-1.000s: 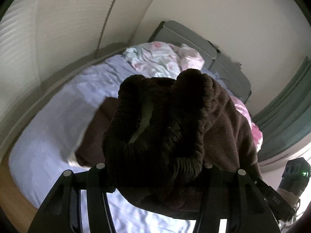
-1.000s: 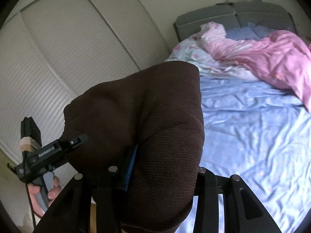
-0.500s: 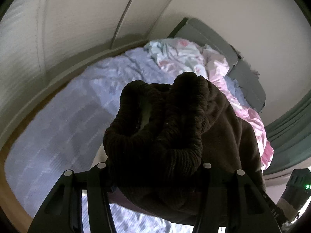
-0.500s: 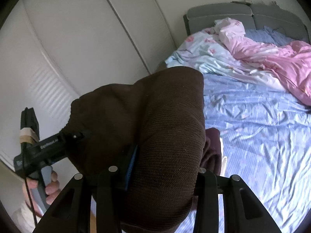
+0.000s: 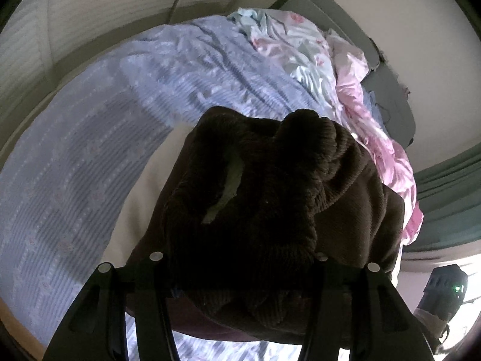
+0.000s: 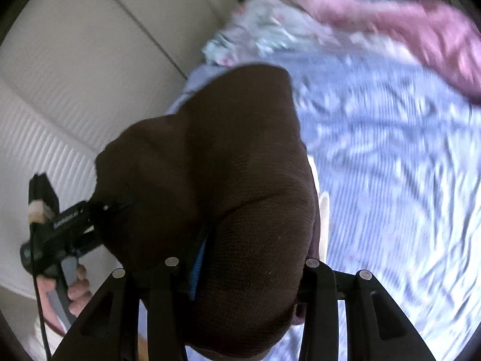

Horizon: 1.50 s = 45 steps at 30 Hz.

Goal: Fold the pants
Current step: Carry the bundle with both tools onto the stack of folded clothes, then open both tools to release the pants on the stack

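Note:
The dark brown pants (image 5: pixel 270 198) are held up over the bed by both grippers. My left gripper (image 5: pixel 237 273) is shut on the bunched ribbed waistband, which covers its fingertips. My right gripper (image 6: pixel 240 273) is shut on another part of the pants (image 6: pixel 228 180), which drape over its fingers. The left gripper (image 6: pixel 60 228) also shows in the right wrist view at the left, with brown cloth stretched from it. The right gripper's body (image 5: pixel 445 291) shows at the lower right of the left wrist view.
The bed has a lilac patterned sheet (image 5: pixel 90 150). A floral and pink duvet (image 5: pixel 354 90) is heaped near the grey headboard (image 5: pixel 387 84). A white ribbed wardrobe (image 6: pixel 75 75) stands to the left. A green curtain (image 5: pixel 445 198) hangs on the right.
Both grippers have tilted down and moved forward over the bed with the pants. The sheet now fills more of each view. The right wrist view is blurred by motion.

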### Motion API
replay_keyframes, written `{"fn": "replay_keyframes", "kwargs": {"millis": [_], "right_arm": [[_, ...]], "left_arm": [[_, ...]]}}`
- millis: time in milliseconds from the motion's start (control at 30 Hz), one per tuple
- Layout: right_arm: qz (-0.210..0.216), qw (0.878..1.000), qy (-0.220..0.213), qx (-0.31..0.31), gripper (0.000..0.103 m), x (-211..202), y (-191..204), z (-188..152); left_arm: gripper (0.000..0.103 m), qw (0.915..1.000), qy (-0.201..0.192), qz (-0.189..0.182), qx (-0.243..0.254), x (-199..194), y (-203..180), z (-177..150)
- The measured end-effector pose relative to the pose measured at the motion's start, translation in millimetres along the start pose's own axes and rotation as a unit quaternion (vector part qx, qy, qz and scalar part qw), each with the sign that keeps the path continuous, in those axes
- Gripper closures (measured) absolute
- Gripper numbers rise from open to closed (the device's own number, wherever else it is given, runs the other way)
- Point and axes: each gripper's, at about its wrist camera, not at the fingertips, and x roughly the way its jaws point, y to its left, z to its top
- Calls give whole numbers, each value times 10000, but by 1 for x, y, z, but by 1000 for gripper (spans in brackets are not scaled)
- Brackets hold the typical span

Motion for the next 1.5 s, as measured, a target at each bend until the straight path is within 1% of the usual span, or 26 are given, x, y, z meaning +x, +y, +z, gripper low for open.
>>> {"fn": "replay_keyframes", "kwargs": {"millis": [133,233,267,300,333,400,433,500,533,567,600,633,700,733,800,900,967,1033,1100,1167,1267,1367,1500], "right_arm": [[-21,9999,120,45,62,10,-5,-5],[-83,9998,170,-10,61,14,-3,-6],[-96,9998,186,-9,60,15,-2,-6],[-114,9997,194,-28,60,16,-1,-7],[-133,9997,191,-58,60,17,1,-8],[-158,9996,205,-119,59,17,3,-8],[-163,9995,223,-123,57,19,2,-7],[-182,9995,269,-60,45,19,-1,-6],[-207,9994,277,-59,41,18,-2,-5],[-257,9993,270,-81,32,16,-3,-4],[-300,9991,259,-117,29,15,-3,-4],[-292,9991,250,-164,29,13,-2,-4],[-257,9991,228,-257,29,6,3,-3],[-265,9990,176,-323,29,2,5,-3],[-278,9983,32,-508,28,-9,12,-2],[-197,9970,-180,-723,27,-29,19,-1],[-144,9966,-336,-743,27,-47,20,-3],[-109,9958,-525,-748,25,-69,19,-8],[-85,9947,-661,-787,20,-91,18,-15],[-98,9924,-866,-864,17,-120,14,-25],[-217,9895,-1105,-910,11,-158,4,-38],[-413,9888,-1196,-789,10,-198,-12,-54],[-515,9877,-1243,-793,10,-242,-31,-76]], "left_arm": [[48,10000,78,36,-1,7,6,0],[42,9998,116,95,-131,11,15,-4],[35,9997,106,157,-120,12,17,-3],[25,9996,97,235,-93,12,18,-4],[20,9993,88,365,-62,12,20,-5],[5,9982,74,594,12,11,21,-6],[4,9977,60,669,69,9,20,-6],[4,9965,22,791,272,3,16,-7],[3,9952,18,893,393,-1,14,-7],[3,9933,15,1025,530,-5,11,-6],[3,9901,-14,1196,735,-11,4,-7],[3,9860,-58,1364,960,-19,-3,-8],[5,9789,-193,1572,1292,-33,-14,-10],[5,9748,-329,1634,1480,-45,-23,-13],[5,9710,-523,1688,1611,-63,-33,-16],[5,9682,-820,1681,1661,-90,-49,-23],[5,9668,-998,1609,1716,-107,-61,-31],[5,9627,-1162,1638,1815,-125,-78,-45],[5,9591,-1291,1657,1895,-139,-95,-59],[5,9567,-1420,1603,1970,-155,-113,-81],[3,9555,-1542,1445,2060,-174,-136,-115],[2,9542,-1559,1376,2151,-187,-162,-152],[1,9537,-1487,1262,2290,-197,-195,-195]]}}
